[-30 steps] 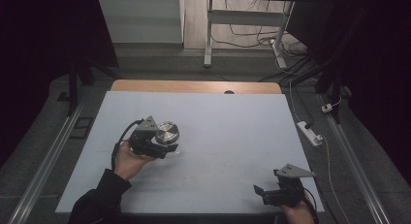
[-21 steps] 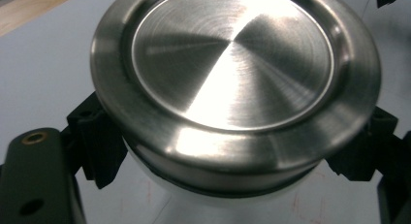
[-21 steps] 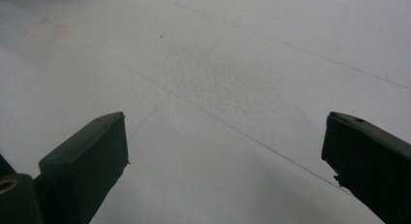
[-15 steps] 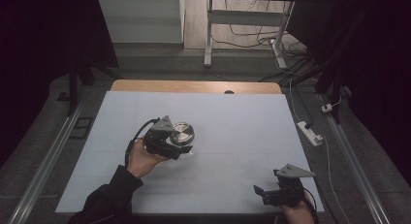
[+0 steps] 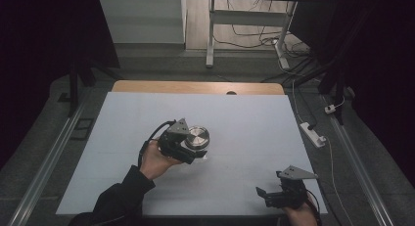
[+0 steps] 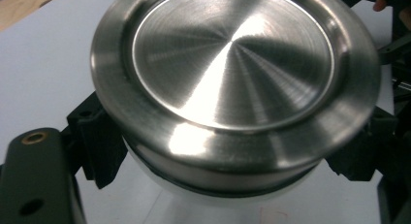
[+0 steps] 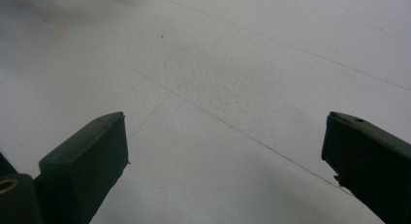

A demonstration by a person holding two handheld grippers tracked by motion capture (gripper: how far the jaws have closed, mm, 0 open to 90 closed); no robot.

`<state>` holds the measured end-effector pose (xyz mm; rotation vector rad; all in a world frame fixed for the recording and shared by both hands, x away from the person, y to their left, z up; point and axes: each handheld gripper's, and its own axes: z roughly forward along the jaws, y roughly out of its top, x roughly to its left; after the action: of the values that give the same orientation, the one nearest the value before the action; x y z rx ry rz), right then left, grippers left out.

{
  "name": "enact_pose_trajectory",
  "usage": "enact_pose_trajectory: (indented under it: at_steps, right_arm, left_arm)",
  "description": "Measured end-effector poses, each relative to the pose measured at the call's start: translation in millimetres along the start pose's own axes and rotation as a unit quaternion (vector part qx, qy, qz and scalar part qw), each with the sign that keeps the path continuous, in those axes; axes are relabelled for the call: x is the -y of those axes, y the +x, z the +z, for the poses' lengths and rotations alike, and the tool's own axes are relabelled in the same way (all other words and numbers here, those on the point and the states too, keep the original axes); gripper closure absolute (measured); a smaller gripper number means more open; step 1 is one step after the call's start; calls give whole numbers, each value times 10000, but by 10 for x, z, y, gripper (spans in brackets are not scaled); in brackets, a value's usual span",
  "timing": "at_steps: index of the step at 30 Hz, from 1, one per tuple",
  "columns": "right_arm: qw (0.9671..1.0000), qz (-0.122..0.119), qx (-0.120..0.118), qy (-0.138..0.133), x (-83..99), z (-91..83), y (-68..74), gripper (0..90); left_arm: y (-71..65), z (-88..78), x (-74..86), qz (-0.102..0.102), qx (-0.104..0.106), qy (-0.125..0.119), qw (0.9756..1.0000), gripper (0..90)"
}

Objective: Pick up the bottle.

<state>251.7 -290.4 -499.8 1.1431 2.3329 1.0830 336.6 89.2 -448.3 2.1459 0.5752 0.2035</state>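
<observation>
Left gripper [image 5: 192, 146] clamps the steel-lidded jar [image 6: 232, 88] below its rim (probably slick, weighty); right gripper [image 5: 266, 196] gapes empty

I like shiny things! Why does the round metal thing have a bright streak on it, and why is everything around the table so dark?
In the left gripper view, light glares off the brushed metal lid, fanning out from its centre. In the high view, the pale table is lit while the room's sides sit in deep shadow. In the right gripper view, the tabletop's far part looks soft and blurry.
</observation>
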Motion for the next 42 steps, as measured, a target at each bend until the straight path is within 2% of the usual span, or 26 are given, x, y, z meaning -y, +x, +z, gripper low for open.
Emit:
enact_pose_trajectory:
  at_steps: [11,14,20,34,42]
  right_arm:
    - [9999,16,-24,-146,0,-31,2,13]
    - [9995,54,-137,-270,-18,-36,26,8]
    - [9981,-29,-392,-480,-109,-29,112,4]
    - [9931,-317,-908,-672,-397,40,349,0]
    - [9904,-400,-1091,-743,-548,82,431,0]
  left_arm:
    - [-73,34,36,71,74,70,9999,158]
    - [-80,46,45,74,109,87,9999,158]
    - [-100,63,46,100,152,97,9998,158]
    - [-114,34,34,115,166,42,9998,158]
    - [-106,21,39,121,121,35,9998,158]
